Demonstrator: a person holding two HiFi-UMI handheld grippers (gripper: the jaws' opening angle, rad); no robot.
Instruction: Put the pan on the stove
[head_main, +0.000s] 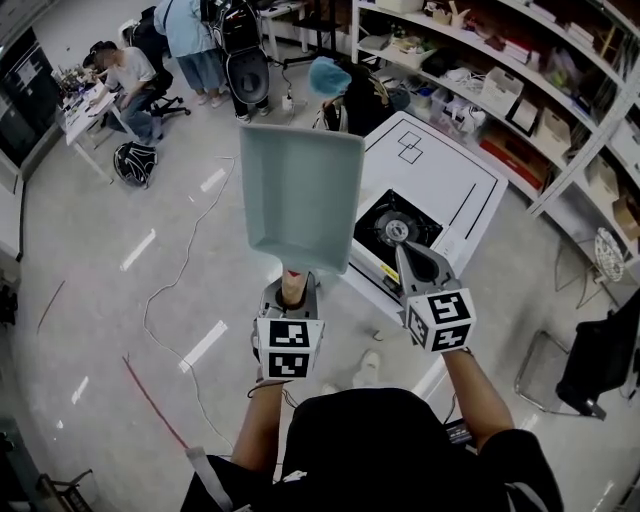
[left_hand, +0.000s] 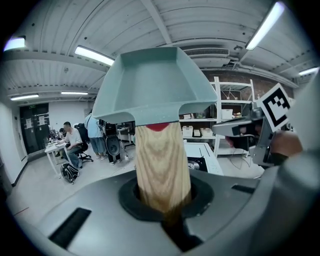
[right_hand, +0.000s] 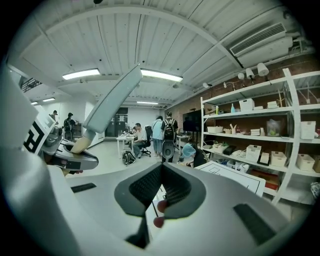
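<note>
The left gripper (head_main: 290, 287) is closed on the wooden handle (left_hand: 162, 165) of the pan (head_main: 300, 190); in the left gripper view the handle runs straight out from between the jaws, clamped on both sides. The pan is a square, pale teal vessel, held in the air with its open side facing the head camera. It touches no surface. In the head view it appears left of the stove (head_main: 395, 230) and apart from it. The stove (a single black burner in a light housing) stands at the near edge of the white table (head_main: 450, 180). The right gripper (head_main: 418, 262) hangs just over the stove's near side; its jaws are pressed together with nothing between them. Shelving (head_main: 520, 90) stands beyond the table
</note>
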